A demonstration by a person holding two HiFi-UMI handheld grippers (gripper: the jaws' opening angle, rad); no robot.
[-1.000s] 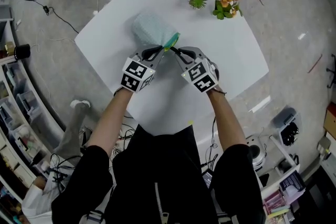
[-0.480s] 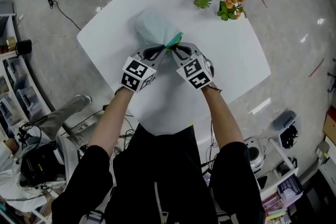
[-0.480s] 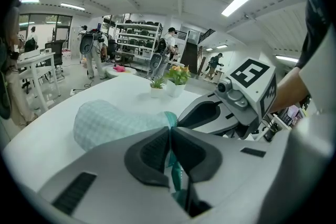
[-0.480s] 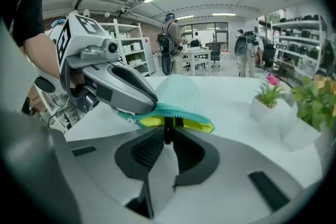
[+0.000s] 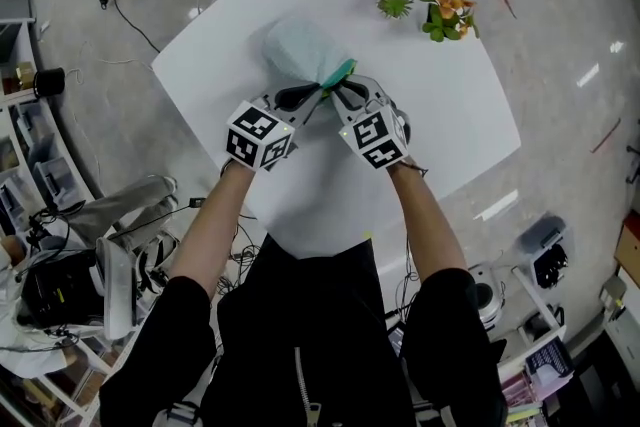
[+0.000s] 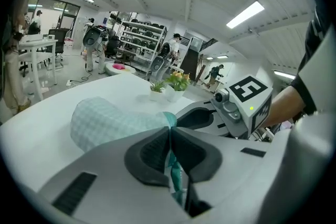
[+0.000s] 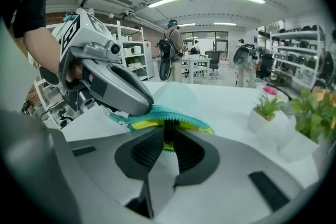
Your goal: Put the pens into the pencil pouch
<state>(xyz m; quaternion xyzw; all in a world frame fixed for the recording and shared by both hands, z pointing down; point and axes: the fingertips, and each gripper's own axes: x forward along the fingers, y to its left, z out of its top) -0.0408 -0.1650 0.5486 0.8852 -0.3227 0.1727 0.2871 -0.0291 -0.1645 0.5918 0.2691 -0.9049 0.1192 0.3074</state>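
While its mouth faces nearward, the pencil pouch point(image 5: 298, 50) stretches away.

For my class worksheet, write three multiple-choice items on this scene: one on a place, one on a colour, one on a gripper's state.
1. Where do the potted plants stand, seen from the pencil pouch?
A. on it
B. beyond it, on the table
C. on the floor

2. What colour is the pouch's zip?
A. red
B. teal
C. black

3. How are the left gripper's jaws?
A. wide apart
B. round a plant
C. shut on the pouch's edge

1 B: they stand near the table's far corner.
2 B: teal teeth line the opening.
3 C: the jaws meet on teal fabric.
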